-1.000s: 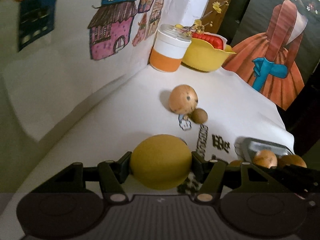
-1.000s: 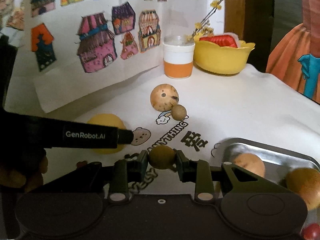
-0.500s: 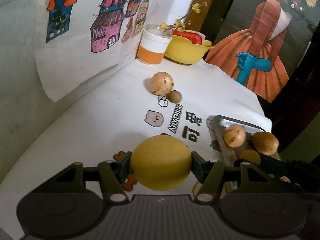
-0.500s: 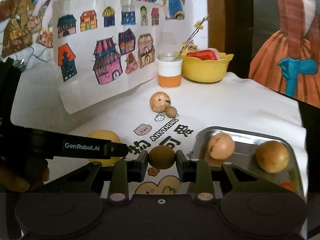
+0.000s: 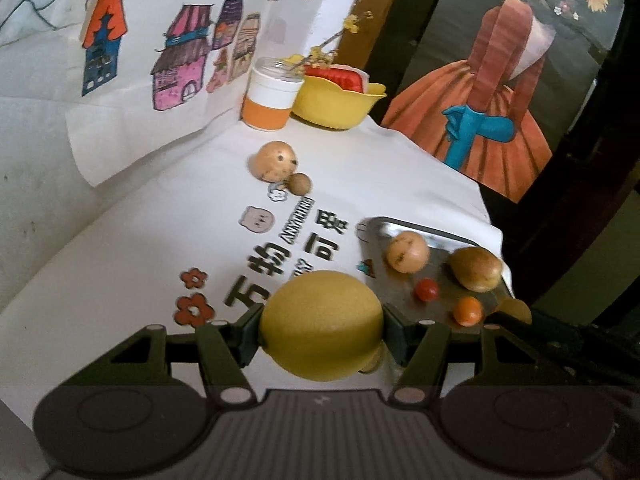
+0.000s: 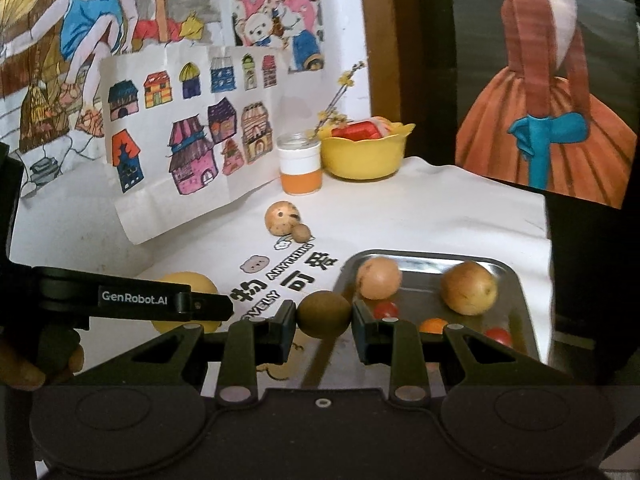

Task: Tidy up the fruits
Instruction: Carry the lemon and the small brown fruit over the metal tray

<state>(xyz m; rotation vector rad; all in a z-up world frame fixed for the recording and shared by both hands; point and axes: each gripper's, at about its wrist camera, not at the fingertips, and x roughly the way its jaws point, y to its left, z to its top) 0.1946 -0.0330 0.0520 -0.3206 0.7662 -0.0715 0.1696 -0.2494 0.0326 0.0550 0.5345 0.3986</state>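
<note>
My left gripper (image 5: 322, 326) is shut on a large yellow fruit (image 5: 322, 326), held above the white cloth left of the metal tray (image 5: 440, 242). My right gripper (image 6: 324, 314) is shut on a small brown kiwi (image 6: 324, 314) just left of the tray (image 6: 516, 308). The tray holds a tan round fruit (image 6: 378, 278), a brownish pear-like fruit (image 6: 468, 288), red cherry tomatoes (image 6: 386, 309) and a small orange fruit (image 6: 434, 325). Farther back on the cloth lie a spotted tan fruit (image 6: 282, 218) and a small brown one (image 6: 302, 233), touching. The left gripper's arm (image 6: 132, 300) shows in the right wrist view.
An orange-and-white jar (image 6: 300, 168) and a yellow bowl (image 6: 362, 156) with red contents stand at the back by the wall. Drawings of houses (image 6: 192, 136) lean on the wall. The table's right edge drops off beyond the tray.
Both grippers have risen and pulled back with their fruits, so more of the table and tray shows. The fruits on the cloth and tray have not moved.
</note>
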